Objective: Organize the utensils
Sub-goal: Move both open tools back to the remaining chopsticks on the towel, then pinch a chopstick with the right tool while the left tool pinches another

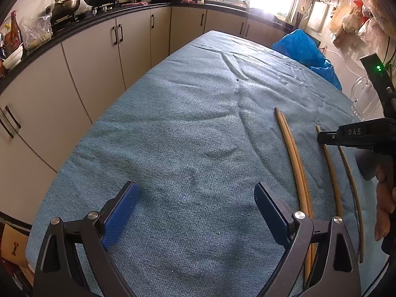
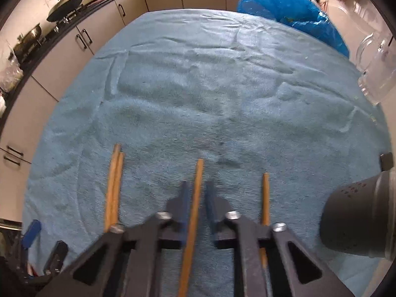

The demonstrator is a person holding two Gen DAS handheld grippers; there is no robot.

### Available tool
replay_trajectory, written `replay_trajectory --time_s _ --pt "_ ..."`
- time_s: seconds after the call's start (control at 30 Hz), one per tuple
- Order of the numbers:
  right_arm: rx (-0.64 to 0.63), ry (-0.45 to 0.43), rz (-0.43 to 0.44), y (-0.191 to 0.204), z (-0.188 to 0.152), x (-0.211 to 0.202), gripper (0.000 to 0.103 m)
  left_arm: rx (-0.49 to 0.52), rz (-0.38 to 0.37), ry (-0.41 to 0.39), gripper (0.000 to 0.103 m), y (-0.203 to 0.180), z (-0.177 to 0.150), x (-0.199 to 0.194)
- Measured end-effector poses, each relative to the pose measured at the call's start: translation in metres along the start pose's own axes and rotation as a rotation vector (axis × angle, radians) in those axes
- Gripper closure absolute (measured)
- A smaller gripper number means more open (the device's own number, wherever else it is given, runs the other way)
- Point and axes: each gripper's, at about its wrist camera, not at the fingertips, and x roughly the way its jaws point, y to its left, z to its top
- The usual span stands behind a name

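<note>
Right hand-held gripper [image 2: 195, 198] clamps w/ middle brown wooden chopstick [image 2: 195, 198] between pads; I'd lift level, off blue-towelled tabletop [image 2: 198, 86]. Left hand-held gripper [image 1: 195, 205] gapes empty.

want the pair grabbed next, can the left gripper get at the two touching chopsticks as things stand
Probably yes: the left gripper is open over bare blue cloth, and the touching chopsticks lie just beside its right finger, uncovered. The right gripper is on another chopstick.

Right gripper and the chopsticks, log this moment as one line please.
right gripper: shut on middle chopstick | left gripper: open, empty | chopstick pair: on blue cloth | far-right chopstick: loose
</note>
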Motion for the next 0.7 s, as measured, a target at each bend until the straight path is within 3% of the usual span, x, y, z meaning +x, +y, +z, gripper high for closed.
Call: replay_trajectory --time_s 0.2,0.4,0.5,0.6,0.67,0.7 --pt "0.044 -0.058 0.120 -0.009 -0.019 -0.023 0.097 0.008 0.016 0.005 0.009 -0.004 0.001 0.002" --pt "0.013 -0.295 0.196 -0.008 -0.056 -0.099 0.097 0.006 0.026 0.026 0.009 -0.007 0.003 0.003" --pt "-0.013 -0.429 0.210 -0.005 -0.080 -0.138 0.097 -0.017 -0.034 0.047 0.009 -0.009 0.014 -0.001" --pt "-0.013 -0.495 0.230 -0.012 -0.091 -0.158 0.097 -0.029 -0.089 0.071 0.010 -0.016 0.035 -0.002" --pt "-0.004 -0.522 0.237 -0.016 -0.098 -0.167 0.096 -0.036 -0.130 0.089 0.014 -0.022 0.049 -0.001" --pt "-0.001 -0.530 0.239 -0.018 -0.101 -0.169 0.096 -0.033 -0.141 0.106 0.022 -0.028 0.059 0.004"
